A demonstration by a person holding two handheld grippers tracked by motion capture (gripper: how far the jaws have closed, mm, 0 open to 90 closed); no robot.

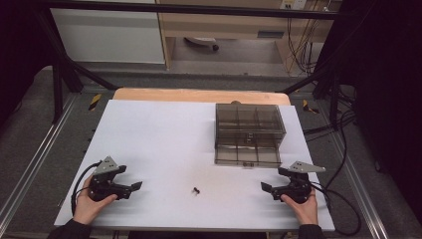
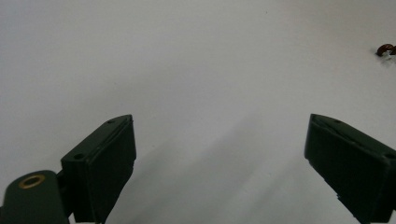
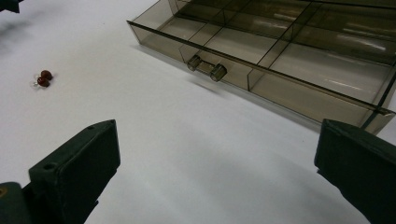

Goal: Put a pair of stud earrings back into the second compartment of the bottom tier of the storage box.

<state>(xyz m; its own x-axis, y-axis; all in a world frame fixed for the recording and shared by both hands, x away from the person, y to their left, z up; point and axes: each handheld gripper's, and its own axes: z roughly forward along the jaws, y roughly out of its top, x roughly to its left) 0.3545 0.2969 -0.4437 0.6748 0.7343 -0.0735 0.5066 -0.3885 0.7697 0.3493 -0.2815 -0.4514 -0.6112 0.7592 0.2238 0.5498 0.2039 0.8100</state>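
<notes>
A smoky clear drawer box stands at the right of the white table top; its drawer is pulled out, with several bare compartments and a round handle. A small dark red item lies near the front middle of the table, also seen as the red item and at the edge as the red item. My left gripper rests at the front left, held in a hand, open with nothing between its jaws. My right gripper sits at the front right, open and empty, facing the drawer.
A wooden board edge shows behind the white top. Black frame bars and loose cables flank the table on both sides.
</notes>
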